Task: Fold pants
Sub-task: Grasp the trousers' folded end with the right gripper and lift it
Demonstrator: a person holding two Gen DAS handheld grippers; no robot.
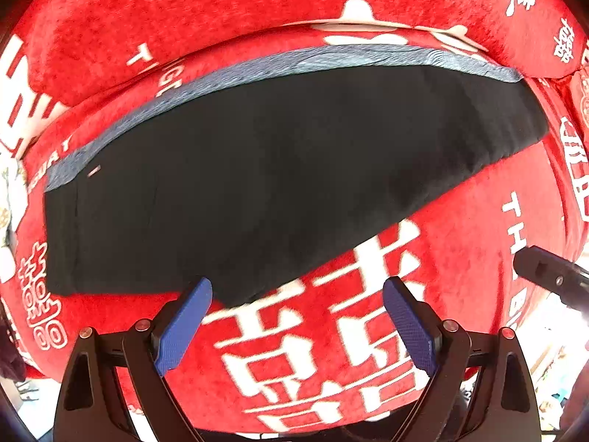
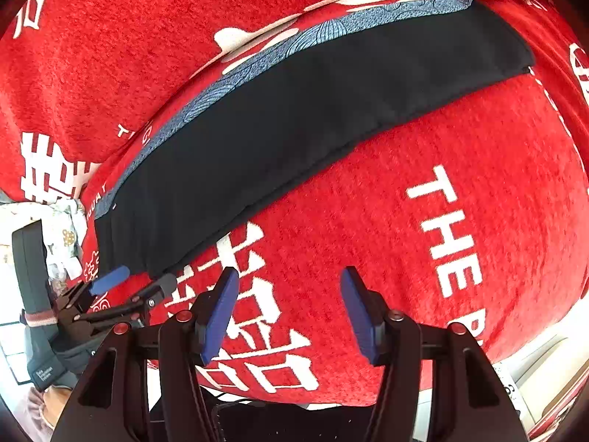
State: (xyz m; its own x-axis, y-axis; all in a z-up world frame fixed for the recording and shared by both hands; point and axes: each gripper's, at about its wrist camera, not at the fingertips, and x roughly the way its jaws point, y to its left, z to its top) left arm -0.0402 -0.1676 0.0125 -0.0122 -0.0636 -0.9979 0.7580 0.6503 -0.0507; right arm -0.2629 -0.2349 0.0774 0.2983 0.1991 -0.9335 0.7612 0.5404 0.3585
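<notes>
Red plush cloth [image 1: 460, 221] printed with large white characters and Latin letters is spread under everything, and a cushion in the same red fabric [image 1: 221, 11] is seen beyond it. On this cloth the pants [image 1: 257, 169] are laid flat as one long, dark, folded band, with a strip of blue patterned fabric [image 1: 331, 57] showing along the edge farthest from the grippers.

The left gripper [image 1: 297, 326] is held above the cloth with its blue pads [image 1: 184, 326] spread wide; nothing is pinched between them. The near edge of the pants is seen just ahead of its left fingertip, and no contact can be made out.

The right gripper [image 2: 289, 313] is likewise held with its fingers apart and nothing between them. White characters on the red cloth lie directly below it, and the pants [image 2: 294, 118] are found ahead of it and to its left, stretching diagonally away to the right. In the right wrist view, the left gripper [image 2: 132, 281] is seen off to the left, near the end of the pants.
</notes>
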